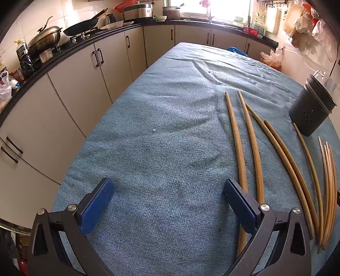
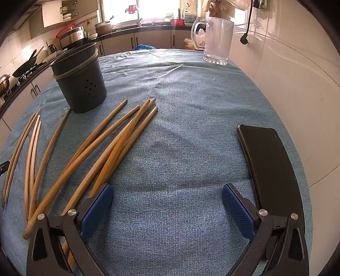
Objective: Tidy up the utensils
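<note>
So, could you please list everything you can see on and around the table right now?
wooden chopsticks: about ten, brown, loose on the cloth's left part
perforated round utensil holder: one, dark grey, upright behind the chopsticks
flat smartphone: one, black, right edge of table
clear glass jug: one, transparent, far right corner
woven tablecloth: one, blue, covering the table
kitchen counter with pans: beige cabinets, far left
left gripper: blue pads, open, empty
right gripper: blue pads, open, empty

Sunlit kitchen: beige cabinets [image 1: 74,70] under dark counter [image 1: 119,31], bright window [image 2: 153,10], white-tiled wall [image 2: 297,74].
</note>
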`<state>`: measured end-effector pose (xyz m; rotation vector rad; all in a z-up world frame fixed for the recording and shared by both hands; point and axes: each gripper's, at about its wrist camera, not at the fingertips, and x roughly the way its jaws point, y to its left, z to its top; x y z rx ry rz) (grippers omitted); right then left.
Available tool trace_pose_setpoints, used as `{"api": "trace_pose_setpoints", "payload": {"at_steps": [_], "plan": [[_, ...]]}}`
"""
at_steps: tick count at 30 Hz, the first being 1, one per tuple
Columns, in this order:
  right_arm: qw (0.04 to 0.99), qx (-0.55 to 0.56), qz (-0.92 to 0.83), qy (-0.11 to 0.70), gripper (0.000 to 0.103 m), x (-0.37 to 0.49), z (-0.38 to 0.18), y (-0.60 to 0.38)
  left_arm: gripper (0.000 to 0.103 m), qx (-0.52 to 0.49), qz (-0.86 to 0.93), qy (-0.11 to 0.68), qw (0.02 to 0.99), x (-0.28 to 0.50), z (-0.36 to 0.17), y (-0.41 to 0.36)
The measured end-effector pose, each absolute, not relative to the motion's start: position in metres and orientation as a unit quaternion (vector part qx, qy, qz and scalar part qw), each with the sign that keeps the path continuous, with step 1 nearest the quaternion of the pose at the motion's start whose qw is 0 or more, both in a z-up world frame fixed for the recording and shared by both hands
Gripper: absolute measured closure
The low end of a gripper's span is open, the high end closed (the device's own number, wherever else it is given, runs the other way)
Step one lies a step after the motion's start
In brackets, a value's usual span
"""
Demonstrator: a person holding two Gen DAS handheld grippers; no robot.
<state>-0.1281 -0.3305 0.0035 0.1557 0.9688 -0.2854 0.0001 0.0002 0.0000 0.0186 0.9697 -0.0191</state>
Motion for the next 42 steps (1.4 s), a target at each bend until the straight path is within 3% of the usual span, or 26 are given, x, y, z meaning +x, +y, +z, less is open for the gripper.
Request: {"api": "trace_pose_setpoints", "payload": {"at_steps": [10, 16, 18, 29, 42], "plan": [[0.873, 0.076, -0.136, 0.463, 0.0, -0.128, 0.004, -0.33, 0.0, 0.012, -0.001, 0.472, 0.881, 0.008, 0.004, -0.003], [0.858, 0.061, -0.121, 0.495, 0.001, -0.128, 0.009, -0.334, 0.0, 0.006, 0.035, 0.455, 0.89, -0.039, 0.025, 0.0], [0.861, 0.055, -0.116, 0.493, 0.005, -0.134, 0.017, -0.333, 0.0, 0.007, 0.033, 0.446, 0.895, -0.056, 0.039, -0.006], [0.907, 0.095, -0.062, 0.407, 0.004, -0.252, 0.127, -0.313, 0.0, 0.026, -0.025, 0.409, 0.912, -0.177, 0.118, -0.07], [0.917, 0.1, -0.006, 0.385, 0.004, -0.281, 0.153, -0.303, 0.0, 0.061, -0.047, 0.395, 0.916, -0.199, 0.14, -0.103]]}}
